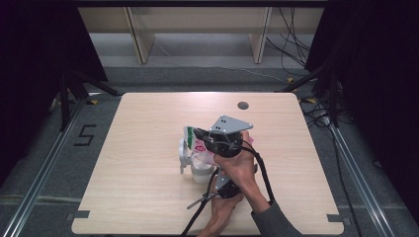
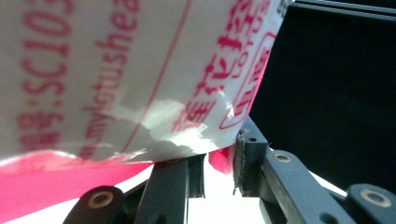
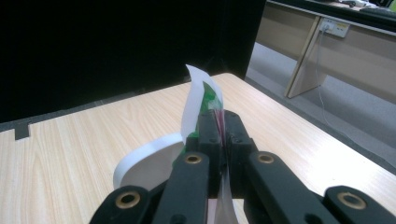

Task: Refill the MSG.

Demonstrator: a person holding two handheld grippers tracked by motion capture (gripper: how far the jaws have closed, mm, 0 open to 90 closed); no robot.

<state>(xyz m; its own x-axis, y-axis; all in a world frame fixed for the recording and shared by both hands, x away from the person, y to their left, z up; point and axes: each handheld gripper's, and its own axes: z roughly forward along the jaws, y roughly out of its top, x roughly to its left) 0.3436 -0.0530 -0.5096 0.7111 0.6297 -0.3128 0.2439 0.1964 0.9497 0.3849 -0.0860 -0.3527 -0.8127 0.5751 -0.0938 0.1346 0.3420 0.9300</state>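
Near the table (image 1: 148,207) centre, well clear of all edges, bare wood all round: one white cup (image 1: 200,170), one printed packet (image 1: 200,148). Right gripper (image 3: 223,126) clamped tight on packet's edge. Left gripper (image 2: 219,163) jaws slightly parted, packet's lower corner between them; contact impossible to tell. Two hands, close together.

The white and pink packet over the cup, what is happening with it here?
A person holds a tool in each hand over a wooden table. The right tool is shut on the top edge of the packet, and the left tool grips its lower corner. The packet hangs just above a white cup, whose lid stands beside it.
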